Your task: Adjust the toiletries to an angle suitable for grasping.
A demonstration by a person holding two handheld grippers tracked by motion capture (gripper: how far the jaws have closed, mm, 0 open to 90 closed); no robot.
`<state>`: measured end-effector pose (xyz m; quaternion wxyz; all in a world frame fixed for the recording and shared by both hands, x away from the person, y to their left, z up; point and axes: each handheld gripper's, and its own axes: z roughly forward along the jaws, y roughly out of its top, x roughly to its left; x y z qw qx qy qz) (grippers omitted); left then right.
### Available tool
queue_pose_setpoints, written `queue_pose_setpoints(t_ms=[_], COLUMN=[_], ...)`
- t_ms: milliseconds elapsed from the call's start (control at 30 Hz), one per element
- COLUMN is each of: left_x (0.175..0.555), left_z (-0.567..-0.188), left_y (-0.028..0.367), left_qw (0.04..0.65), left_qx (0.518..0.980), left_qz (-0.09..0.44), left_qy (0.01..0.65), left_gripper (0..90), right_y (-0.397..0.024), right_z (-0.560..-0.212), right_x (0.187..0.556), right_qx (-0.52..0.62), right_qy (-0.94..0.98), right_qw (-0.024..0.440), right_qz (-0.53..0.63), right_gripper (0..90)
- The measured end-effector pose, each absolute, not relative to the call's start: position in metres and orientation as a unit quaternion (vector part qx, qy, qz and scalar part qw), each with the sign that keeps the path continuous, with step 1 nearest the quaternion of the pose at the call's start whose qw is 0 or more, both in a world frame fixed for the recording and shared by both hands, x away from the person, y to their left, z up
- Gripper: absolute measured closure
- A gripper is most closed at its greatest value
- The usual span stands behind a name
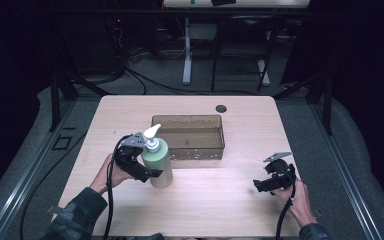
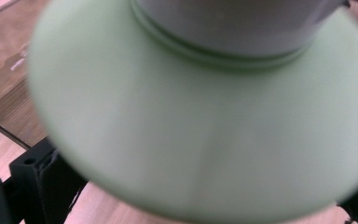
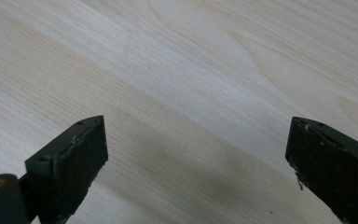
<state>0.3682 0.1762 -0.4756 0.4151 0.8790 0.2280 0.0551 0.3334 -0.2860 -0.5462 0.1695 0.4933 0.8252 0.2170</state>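
Where light wood table point(image 1: 205, 195) fills high view, brown translucent tray point(image 1: 215, 146) sits mid-table. Green pump soap bottle point(image 1: 158, 159) stands upright just before tray's near-left corner; no label legible. Left gripper point(image 1: 147, 172) jaws straddle bottle body, pad contact unclear. Left gripper view: bottle shoulder point(image 2: 205, 135), blurred. Right gripper point(image 3: 196, 154) jaws wide, bare wood between, well apart from bottle.
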Motion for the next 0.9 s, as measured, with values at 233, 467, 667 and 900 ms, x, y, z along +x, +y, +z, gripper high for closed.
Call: queue_pose_setpoints(t_ms=[233, 467, 667, 900], left_x=[0.358, 0.351, 0.353, 0.364], left_z=[-0.461, -0.451, -0.449, -0.449], left_y=[0.182, 0.18, 0.179, 0.181], left_qw=[0.446, 0.452, 0.438, 0.438], left_qx=[0.849, 0.839, 0.85, 0.857], left_qz=[0.085, 0.112, 0.119, 0.111], left_qy=[0.269, 0.282, 0.269, 0.247], left_gripper=[1.6, 11.2, 11.9, 12.1], right_y=[-0.286, -0.286, -0.286, -0.285], right_z=[-0.546, -0.546, -0.547, -0.548], right_x=[0.333, 0.334, 0.334, 0.334], right_qx=[0.493, 0.492, 0.492, 0.49], right_qy=[0.826, 0.827, 0.827, 0.83], right_qw=[0.169, 0.168, 0.167, 0.168], right_qz=[0.215, 0.215, 0.214, 0.208], right_gripper=[5.3, 5.3, 5.4, 5.6])
